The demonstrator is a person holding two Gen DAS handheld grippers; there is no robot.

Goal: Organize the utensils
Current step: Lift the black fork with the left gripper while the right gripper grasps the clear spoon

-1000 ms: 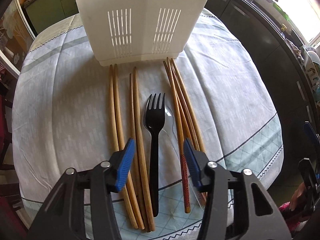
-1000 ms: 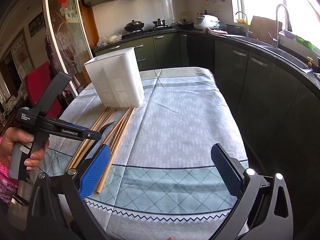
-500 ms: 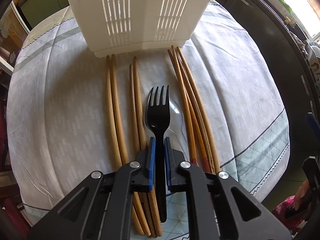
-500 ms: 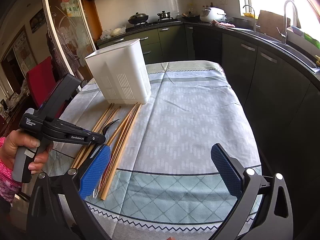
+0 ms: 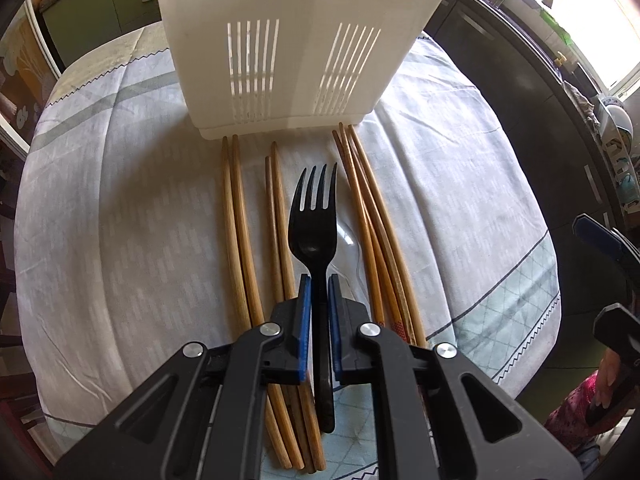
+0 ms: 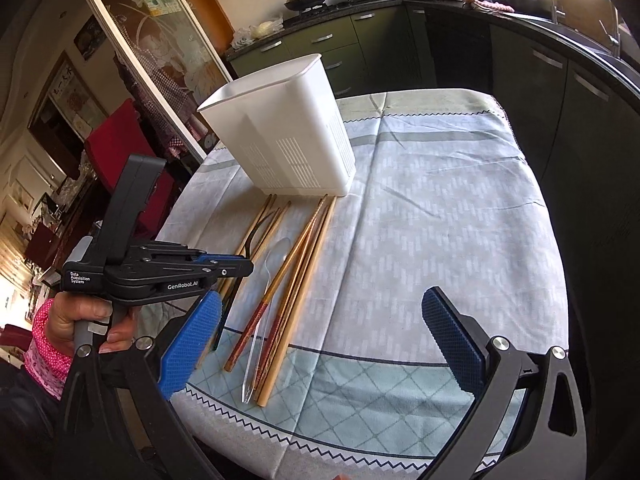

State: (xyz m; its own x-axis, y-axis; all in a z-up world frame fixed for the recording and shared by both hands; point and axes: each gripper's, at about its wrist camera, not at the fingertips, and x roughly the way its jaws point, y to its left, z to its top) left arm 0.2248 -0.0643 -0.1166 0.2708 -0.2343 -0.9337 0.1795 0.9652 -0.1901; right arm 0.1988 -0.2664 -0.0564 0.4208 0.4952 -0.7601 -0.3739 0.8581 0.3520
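A black plastic fork (image 5: 314,224) lies among the wooden chopsticks (image 5: 240,232), tines toward the white slotted utensil holder (image 5: 296,52). My left gripper (image 5: 319,292) is shut on the fork's handle, its blue pads pressing both sides. A clear plastic spoon (image 5: 348,240) lies just right of the fork, beside another bunch of chopsticks (image 5: 376,216). In the right wrist view the left gripper (image 6: 240,268) hovers over the utensils, held by a hand. My right gripper (image 6: 320,300) stands open over the tablecloth, right of the clear spoon (image 6: 268,276), with nothing between its fingers.
The utensil holder (image 6: 288,140) stands at the far left of the table (image 6: 460,220), which has a pale blue patterned cloth. Dark kitchen cabinets (image 6: 580,100) run along the right. A red chair (image 6: 116,148) stands left of the table.
The left jaws closed from wide open onto the fork's handle. The right gripper swung left and tipped downward, bringing the utensils closer to its view.
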